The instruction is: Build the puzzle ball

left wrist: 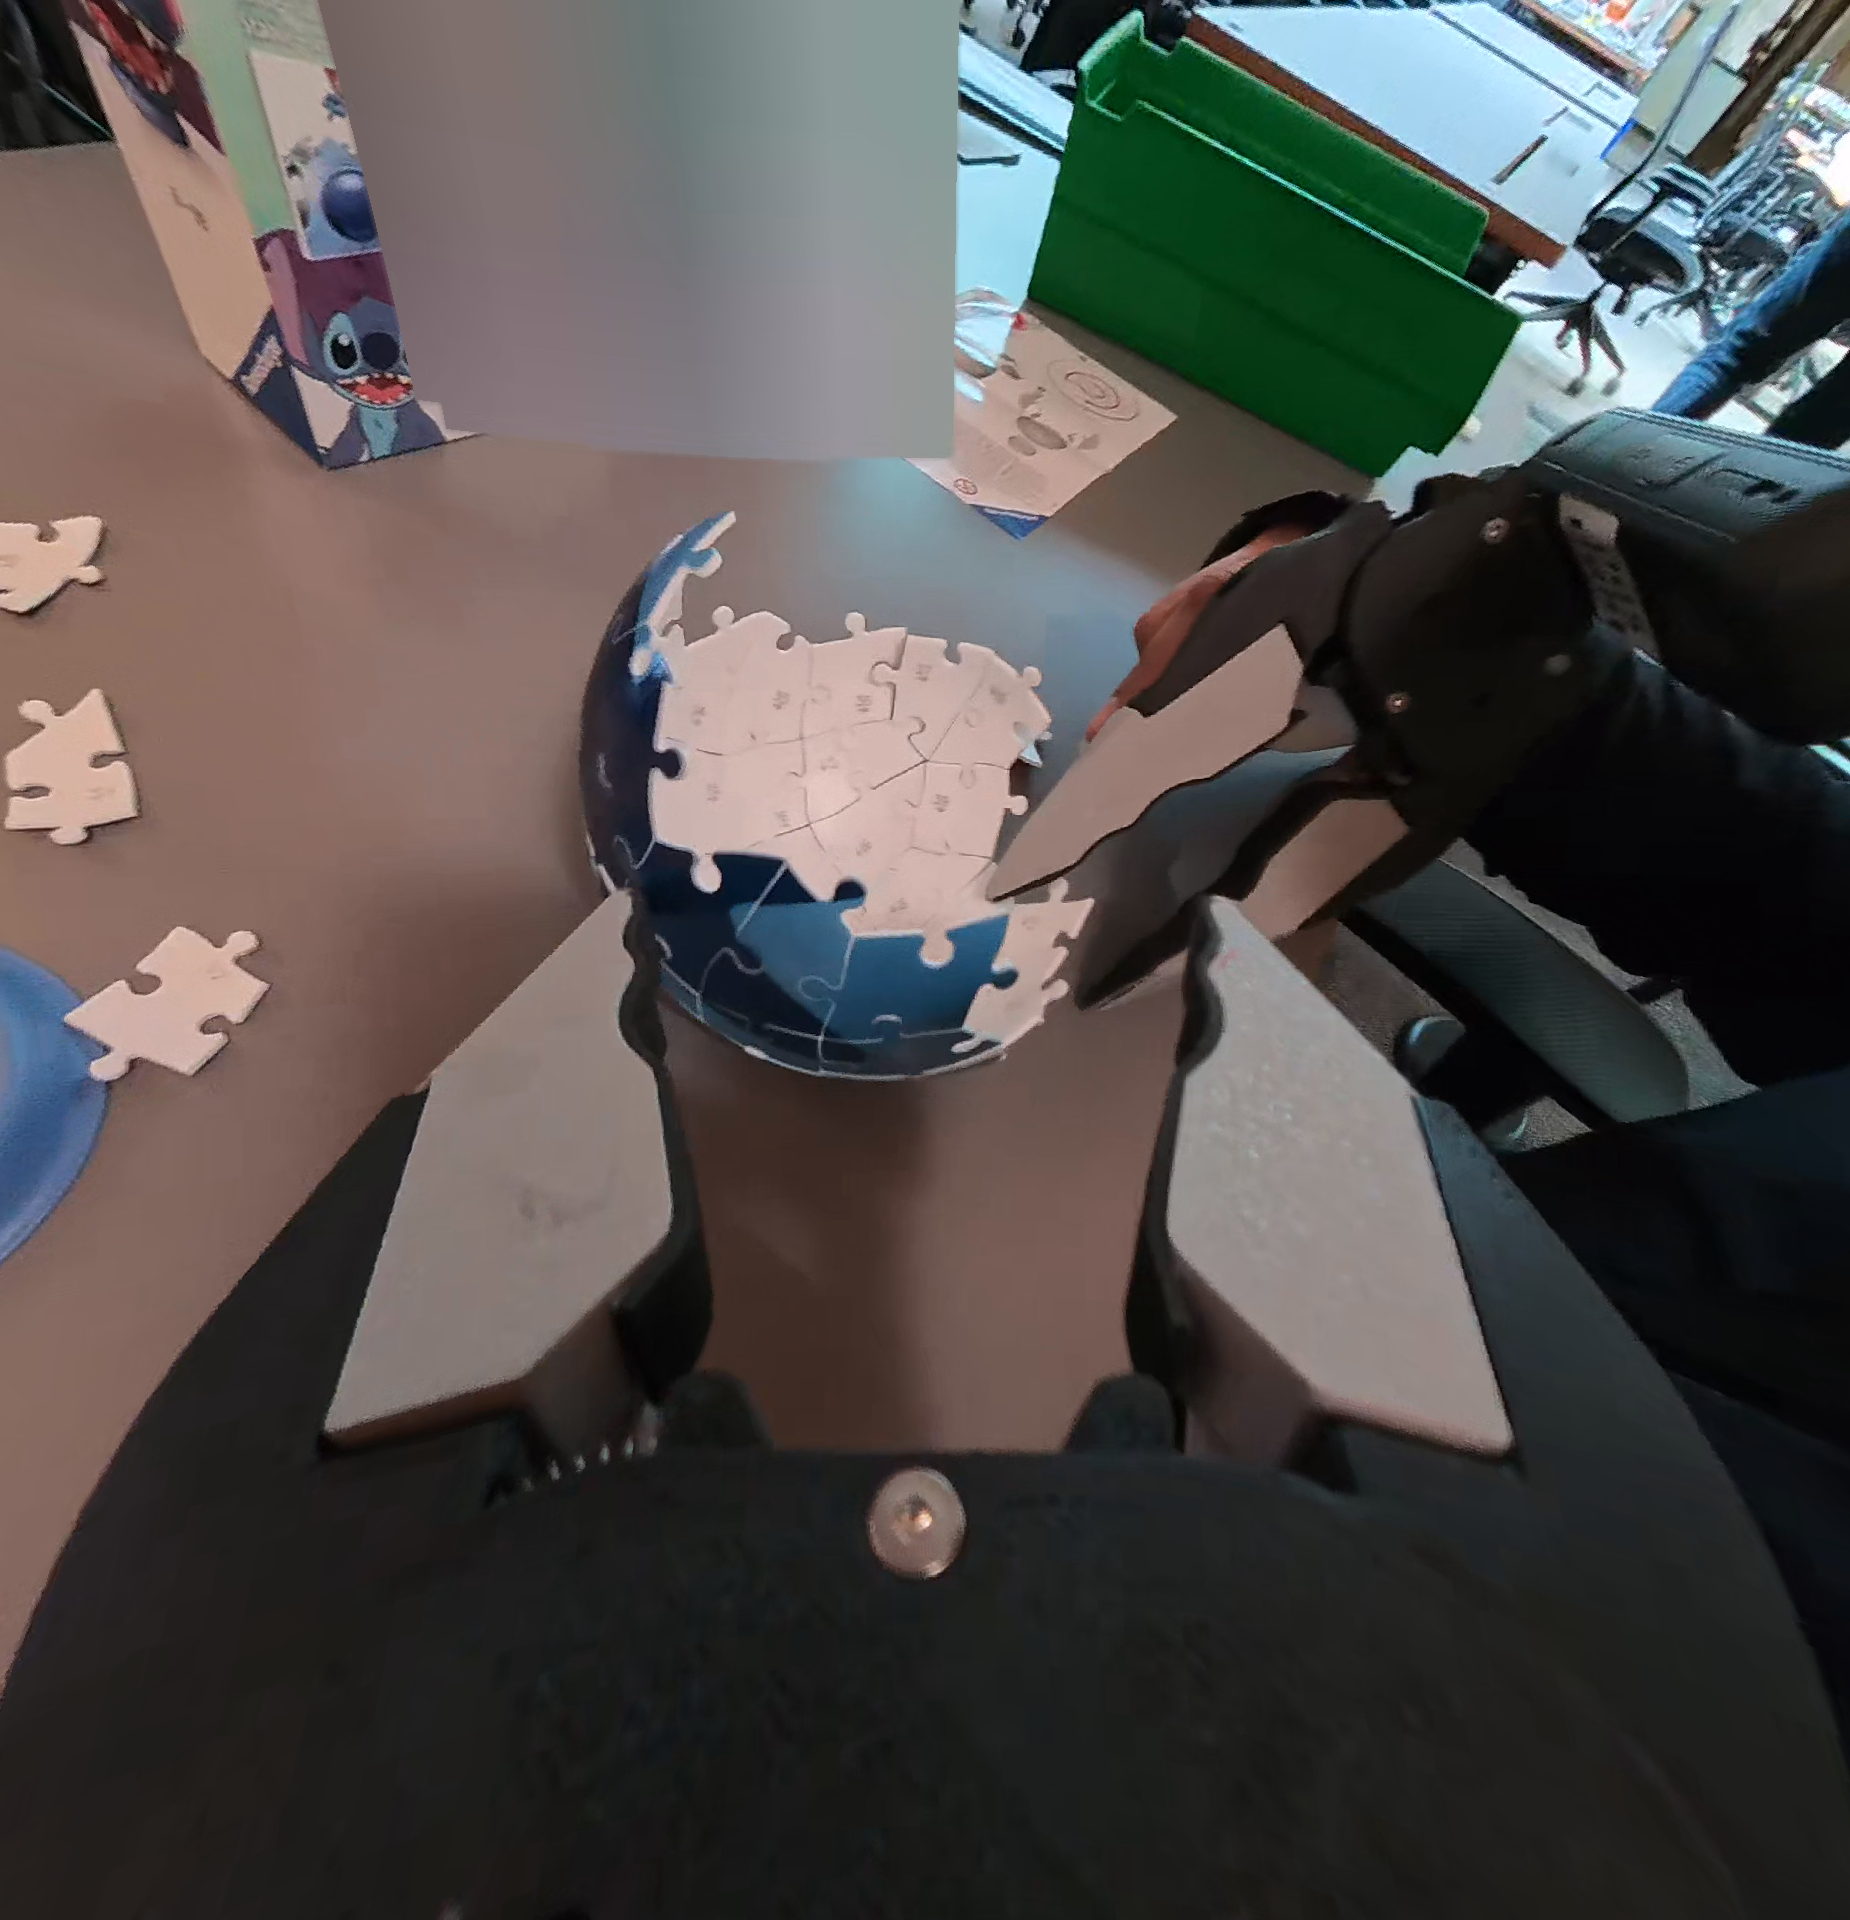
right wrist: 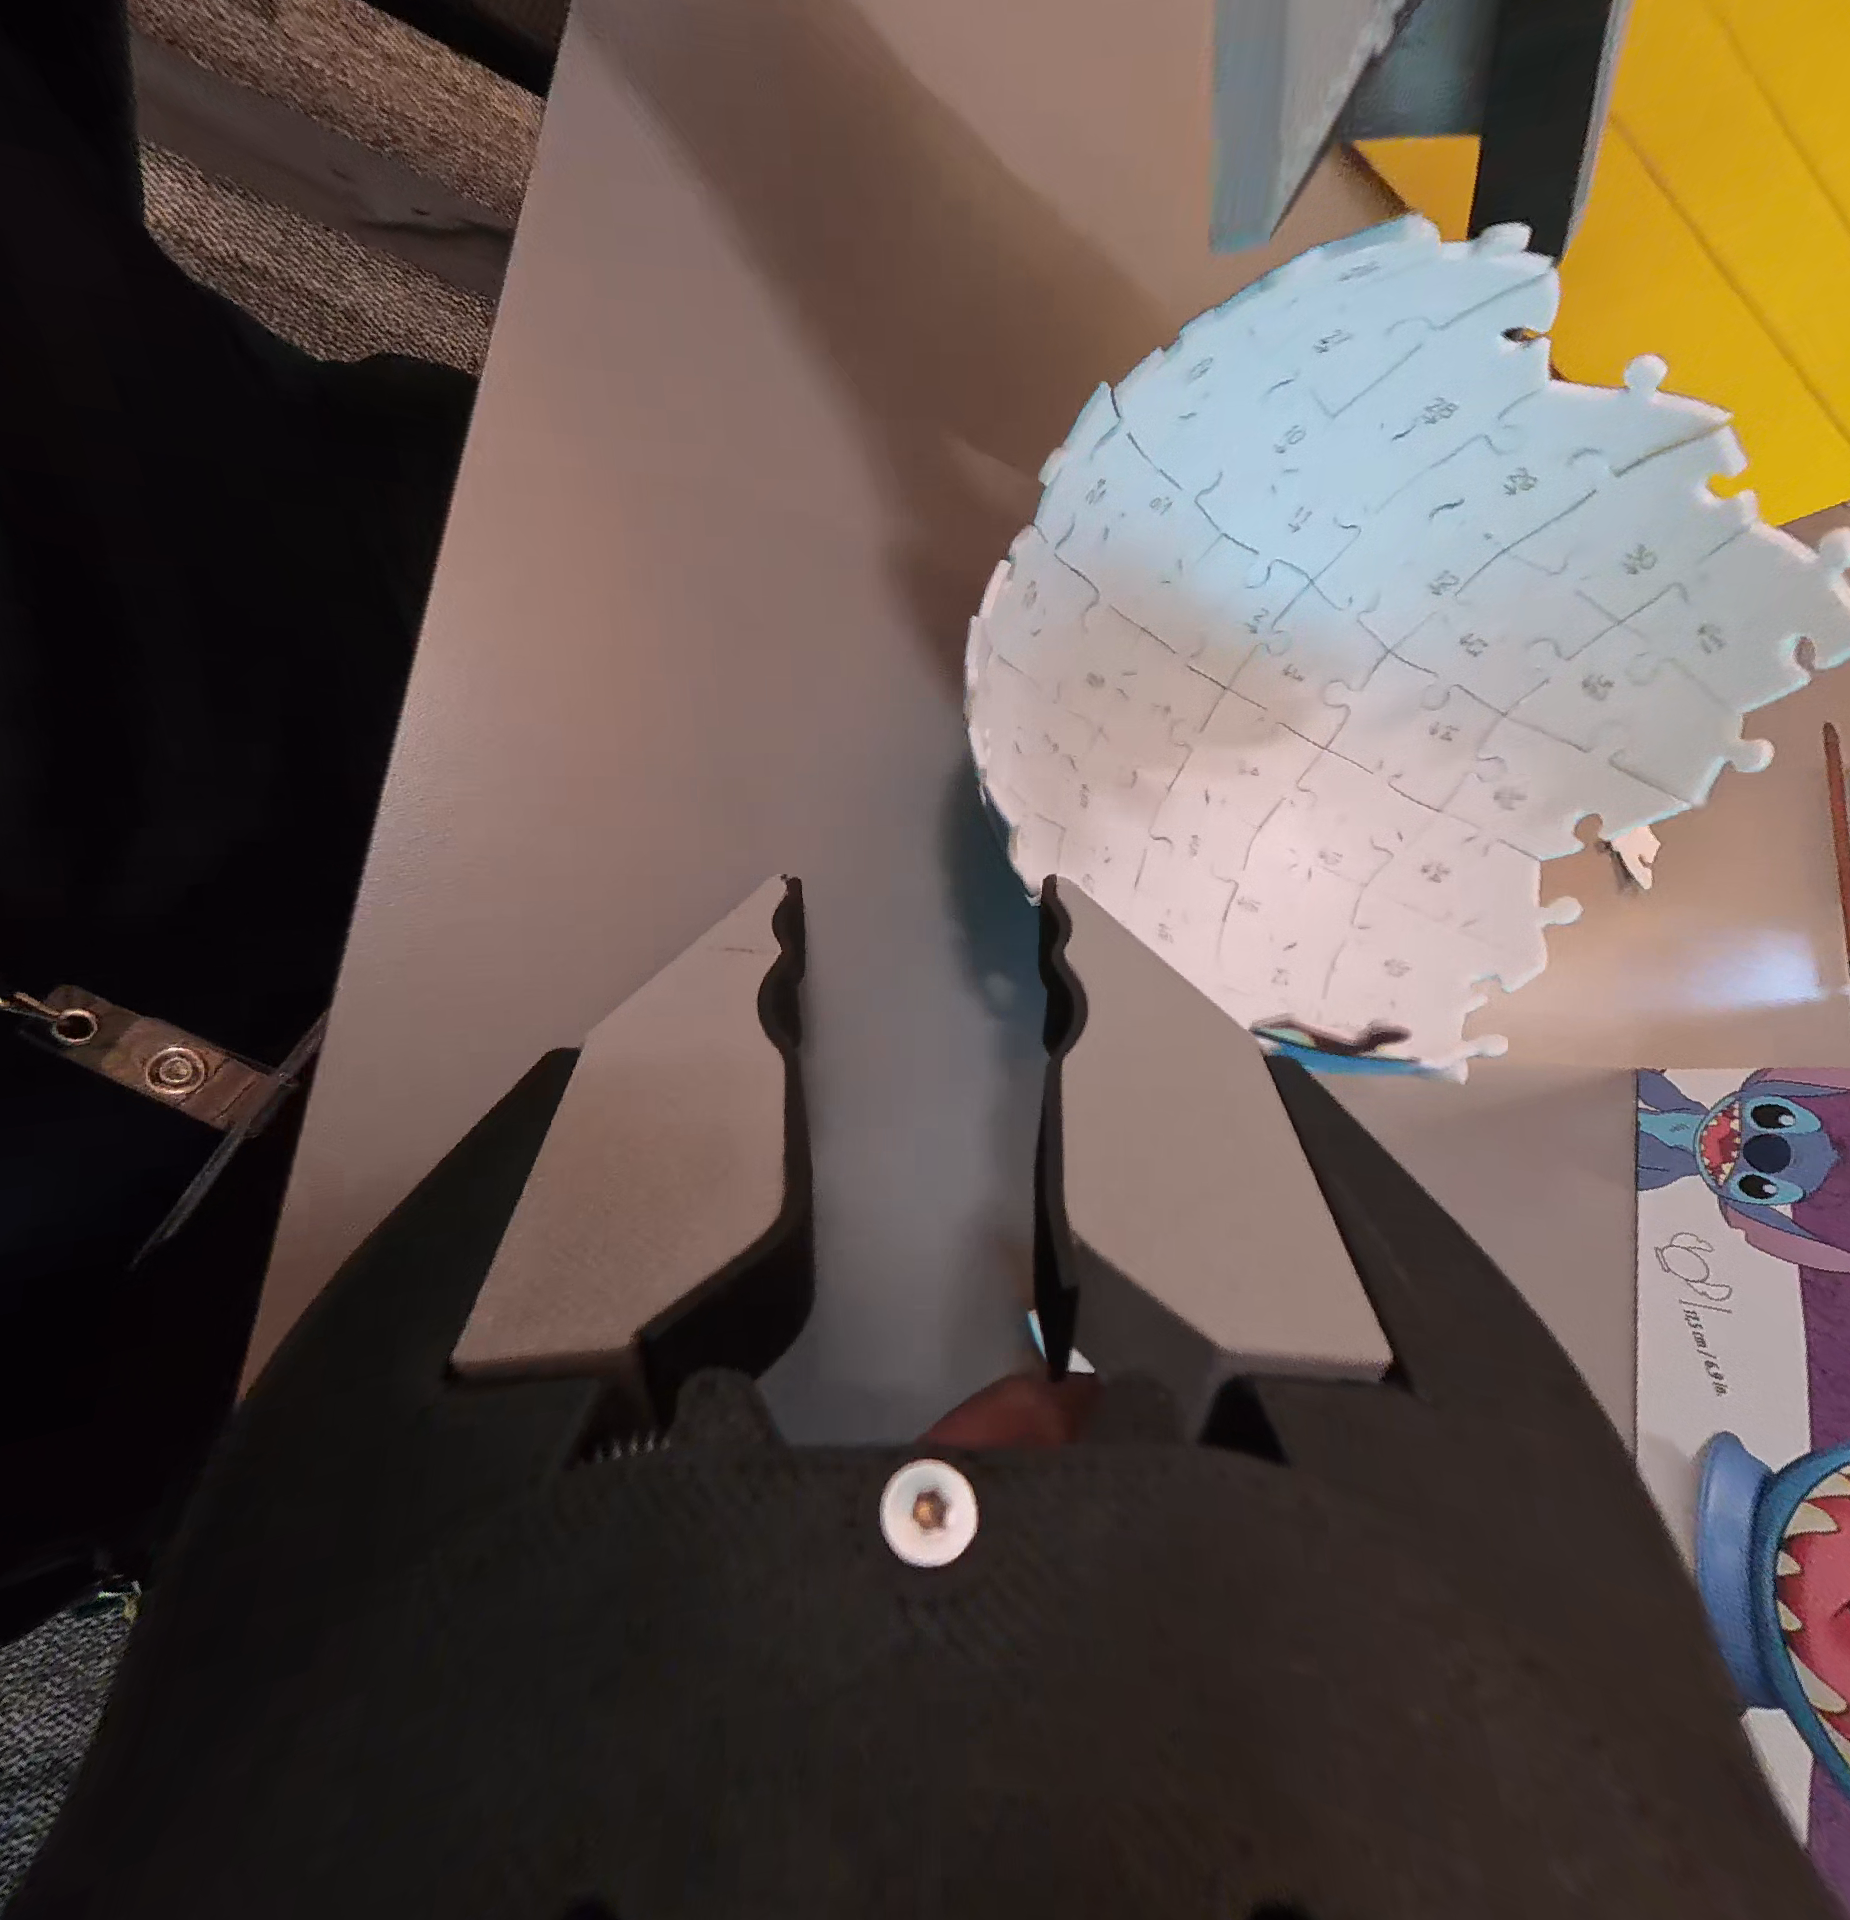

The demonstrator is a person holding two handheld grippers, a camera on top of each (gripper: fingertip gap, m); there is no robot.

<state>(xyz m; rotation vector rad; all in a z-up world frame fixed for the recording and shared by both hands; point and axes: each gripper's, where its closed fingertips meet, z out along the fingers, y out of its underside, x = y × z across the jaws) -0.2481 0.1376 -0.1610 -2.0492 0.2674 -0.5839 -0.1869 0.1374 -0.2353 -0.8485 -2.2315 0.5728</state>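
The half-built puzzle ball (left wrist: 827,790) rests on the grey table (left wrist: 360,727) as an open bowl, blue outside, white inside. My left gripper (left wrist: 921,925) is open and empty, its fingertips just short of the ball's near side. The left fingertip (left wrist: 630,935) is at the ball's lower left edge. My right gripper (left wrist: 1046,940) comes in from the right, open, with its tips at the ball's right rim. In the right wrist view the right gripper (right wrist: 916,883) holds nothing, and the ball's white inside (right wrist: 1368,665) lies just right of its right fingertip (right wrist: 1051,904).
Three loose white pieces (left wrist: 69,769) lie at the left, next to a blue round stand (left wrist: 17,1101). The puzzle box (left wrist: 277,260) stands behind, with an instruction sheet (left wrist: 1056,426) and a green bin (left wrist: 1264,229). The table edge and a chair (left wrist: 1523,997) are at the right. Some 10 cm of space lies between my two pairs of fingers.
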